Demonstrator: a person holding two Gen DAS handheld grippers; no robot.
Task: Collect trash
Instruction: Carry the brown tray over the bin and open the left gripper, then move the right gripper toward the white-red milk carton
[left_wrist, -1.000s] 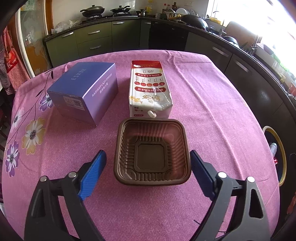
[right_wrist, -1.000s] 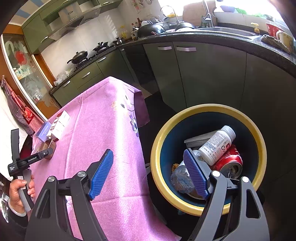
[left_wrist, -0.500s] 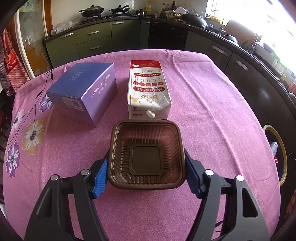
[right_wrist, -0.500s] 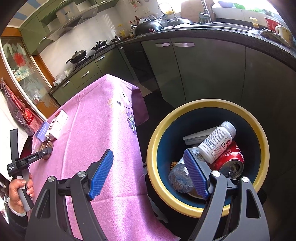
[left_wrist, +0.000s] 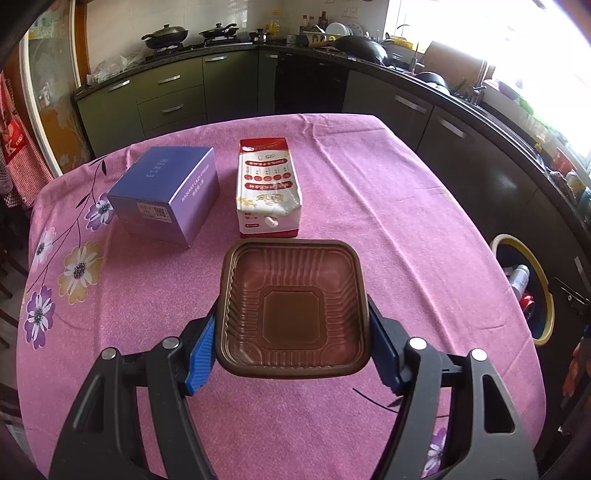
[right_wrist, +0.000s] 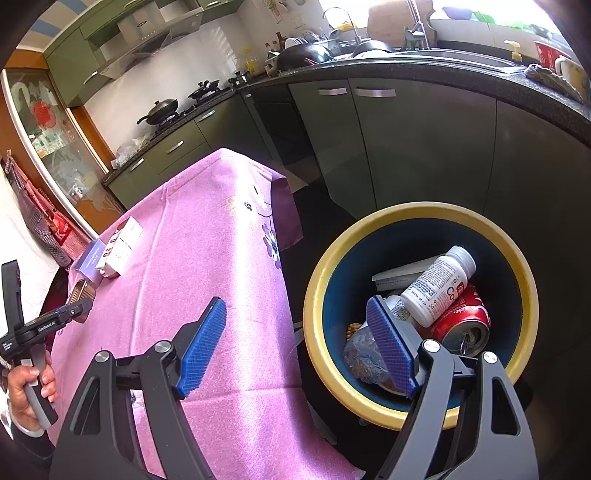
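My left gripper (left_wrist: 291, 354) is shut on a brown plastic tray (left_wrist: 291, 306), its blue pads pressing both sides, holding it above the pink tablecloth (left_wrist: 369, 206). Beyond it lie a red-and-white carton (left_wrist: 267, 192) and a purple box (left_wrist: 166, 194). My right gripper (right_wrist: 295, 343) is open and empty, held over the table's edge beside the yellow-rimmed bin (right_wrist: 517, 266), which holds a white bottle (right_wrist: 439, 288), a red can (right_wrist: 461, 325) and other trash. The bin also shows in the left wrist view (left_wrist: 543, 291), right of the table.
Dark green kitchen cabinets (left_wrist: 166, 99) and a countertop with pans wrap around the back and right. The left gripper and the hand holding it (right_wrist: 33, 384) show at the far left of the right wrist view.
My left gripper moved forward around the brown tray, closed on its sides and lifted it. My right gripper stayed open and drifted slightly by the bin.
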